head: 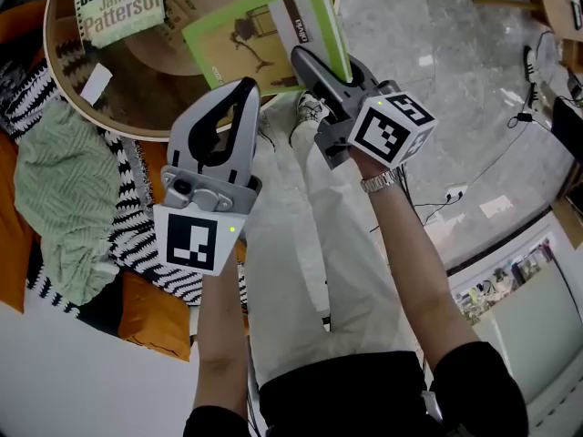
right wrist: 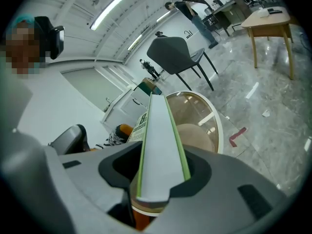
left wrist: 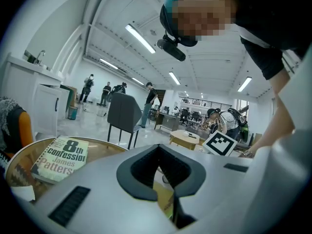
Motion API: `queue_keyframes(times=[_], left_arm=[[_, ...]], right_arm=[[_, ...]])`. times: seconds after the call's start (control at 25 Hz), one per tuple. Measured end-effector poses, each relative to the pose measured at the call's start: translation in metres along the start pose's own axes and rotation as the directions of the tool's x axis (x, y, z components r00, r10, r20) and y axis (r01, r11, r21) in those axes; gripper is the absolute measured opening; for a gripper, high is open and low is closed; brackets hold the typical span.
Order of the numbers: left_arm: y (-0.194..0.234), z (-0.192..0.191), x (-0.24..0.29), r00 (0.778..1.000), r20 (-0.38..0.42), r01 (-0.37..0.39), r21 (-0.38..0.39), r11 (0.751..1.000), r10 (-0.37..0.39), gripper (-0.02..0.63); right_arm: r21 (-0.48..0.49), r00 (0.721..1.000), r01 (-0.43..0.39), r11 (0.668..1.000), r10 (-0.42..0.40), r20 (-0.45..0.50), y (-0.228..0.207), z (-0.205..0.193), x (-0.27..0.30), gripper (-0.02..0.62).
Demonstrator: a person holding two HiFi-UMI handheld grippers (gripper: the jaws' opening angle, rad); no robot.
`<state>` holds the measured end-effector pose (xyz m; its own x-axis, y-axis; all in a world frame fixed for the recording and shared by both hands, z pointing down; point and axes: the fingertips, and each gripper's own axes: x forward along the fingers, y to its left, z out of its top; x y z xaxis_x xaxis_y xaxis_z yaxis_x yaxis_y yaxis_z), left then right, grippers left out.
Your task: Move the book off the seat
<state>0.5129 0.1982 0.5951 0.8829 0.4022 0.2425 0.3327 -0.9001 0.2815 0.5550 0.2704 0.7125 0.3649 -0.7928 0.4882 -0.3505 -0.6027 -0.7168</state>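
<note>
My right hand-held gripper [head: 321,69] is clamped on the green book [head: 260,39] in the head view, holding it over the rim of the round glass counter [head: 137,121], near a paperback [head: 117,3] lying there. The left gripper view shows my left hand-held gripper [left wrist: 157,147] closed on nothing. Only the right gripper view shows the book's page edge pinched between the jaws.

Round table [head: 137,98]: paperback [head: 117,3] blocks the far left, green book [head: 264,39] overhangs the right rim; bare glass between them.
</note>
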Motion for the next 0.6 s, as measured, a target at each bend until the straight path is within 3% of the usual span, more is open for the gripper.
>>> queue_keyframes(times=[0.6], left_arm=[[-0.011,-0.009,0.013,0.999,-0.02,0.035,-0.009,0.999,-0.035,0.009]], right_arm=[[-0.002,0.994,0.097,0.995,-0.097,-0.057,-0.046,-0.015,0.002,0.247]])
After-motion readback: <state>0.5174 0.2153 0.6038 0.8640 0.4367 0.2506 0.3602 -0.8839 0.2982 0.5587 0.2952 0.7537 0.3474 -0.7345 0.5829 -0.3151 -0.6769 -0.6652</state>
